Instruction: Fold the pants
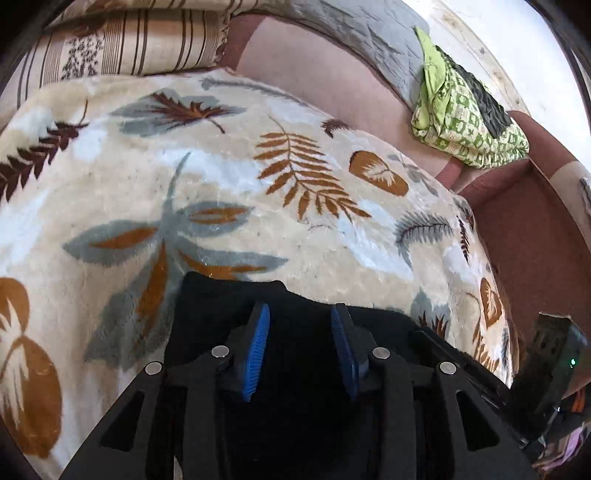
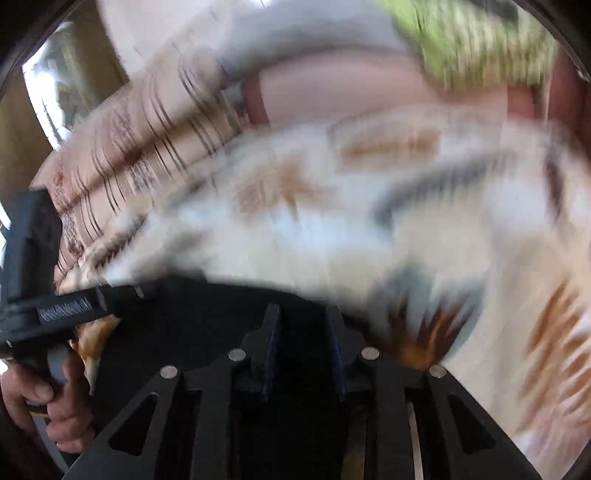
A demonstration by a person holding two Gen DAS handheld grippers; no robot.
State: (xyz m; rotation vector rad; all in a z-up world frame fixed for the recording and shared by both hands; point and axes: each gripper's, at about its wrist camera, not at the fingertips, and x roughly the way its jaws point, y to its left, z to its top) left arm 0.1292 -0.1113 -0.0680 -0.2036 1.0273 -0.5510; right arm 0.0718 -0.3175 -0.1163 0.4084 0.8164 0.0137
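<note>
- The left gripper [image 1: 300, 314] has its blue-padded fingers [image 1: 258, 339] spread, with a clear gap between them and nothing pinched; black cloth shows through the gap.
- That black cloth is the pants [image 1: 221, 295], lying under and just ahead of the left gripper on the near part of the blanket, their far edge a dark line against the pale pile.
- The right gripper [image 2: 303, 317] also stands with its fingers [image 2: 274, 332] apart over the same dark pants [image 2: 177, 325]; the right wrist view is heavily smeared, so whether the tips touch the cloth cannot be told.
- In the right wrist view, the left gripper's black body [image 2: 55, 310] sits at the left edge, held by the person's left hand [image 2: 55, 402], just beside the pants.
- In the left wrist view, a dark device with a small green light [image 1: 554, 354] shows at the right edge, close to the blanket's border; what it is cannot be told.
- A cream fleece blanket [image 1: 221, 166] printed with brown, orange and grey leaves spreads ahead of both grippers.
- Beyond it lies a striped beige pillow [image 1: 122, 48] at the far left, touching the blanket's edge.
- A pink-brown sofa surface [image 1: 332, 85] runs behind the blanket, with a grey cover [image 1: 369, 33] over its back.
- A crumpled green patterned cloth [image 1: 461, 114] with a dark patch rests on the sofa at the far right, well apart from the pants.
</note>
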